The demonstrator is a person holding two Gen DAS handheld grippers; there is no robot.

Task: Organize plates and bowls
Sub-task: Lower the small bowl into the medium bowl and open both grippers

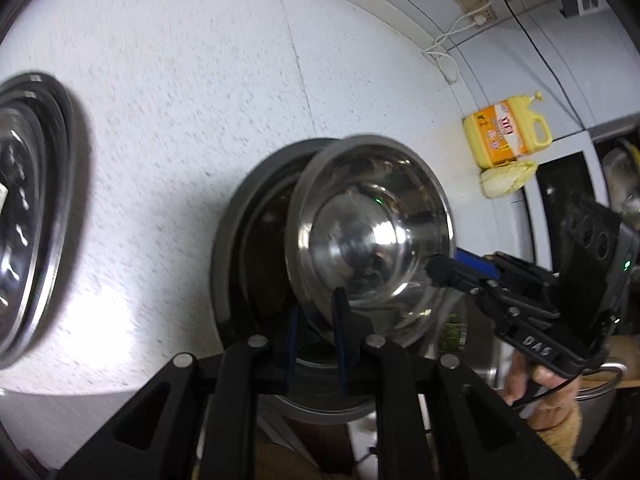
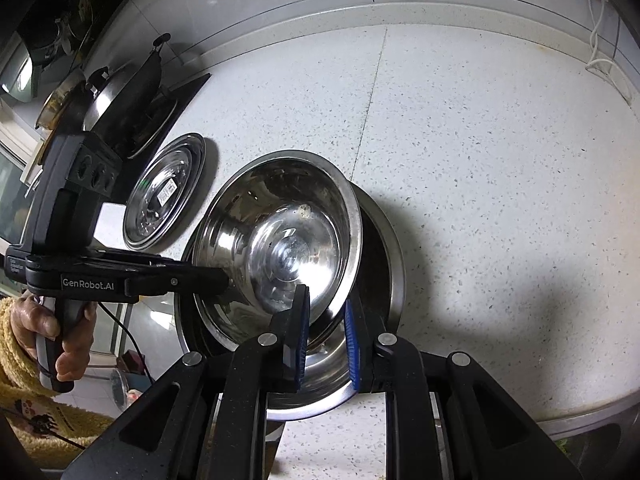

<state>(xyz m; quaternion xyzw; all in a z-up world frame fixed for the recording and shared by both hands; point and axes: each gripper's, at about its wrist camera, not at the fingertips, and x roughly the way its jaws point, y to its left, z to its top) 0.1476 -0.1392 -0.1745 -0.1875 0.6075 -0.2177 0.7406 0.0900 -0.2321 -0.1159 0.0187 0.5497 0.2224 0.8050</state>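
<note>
Step in hand: both grippers are carrying one steel bowl (image 2: 276, 240) by its rim and, by my reading, lowering it into the larger basin (image 2: 384, 248) below, to nest the two.
Left gripper (image 1: 316, 320): jaws are standing nearly closed, pinching the bowl's near rim between the blue pads (image 1: 340, 344); in the right wrist view its fingers are reaching the bowl's left rim.
Right gripper (image 2: 326, 332): jaws are likewise nearly closed, clamping the opposite rim, one pad inside the bowl and one outside.
Bowl's place: it is hanging tilted over the basin, overlapping it but off-centre; whether it is touching the basin's wall I cannot tell.
Basin's place: it is sitting near the front edge of the speckled counter (image 2: 500, 160), well in from the back edge.
Plate stack (image 2: 166, 194): flat steel plates are lying on the counter beside the basin, toward the stove end.
Doing it well: both hands should be levelling the bowl together, centring it over the basin before lowering, so the rims meet evenly.
Risk: thin polished rim, likely slippery; uneven release could be letting the bowl tip or clatter, so both jaws should be opening only once it is resting.
</note>
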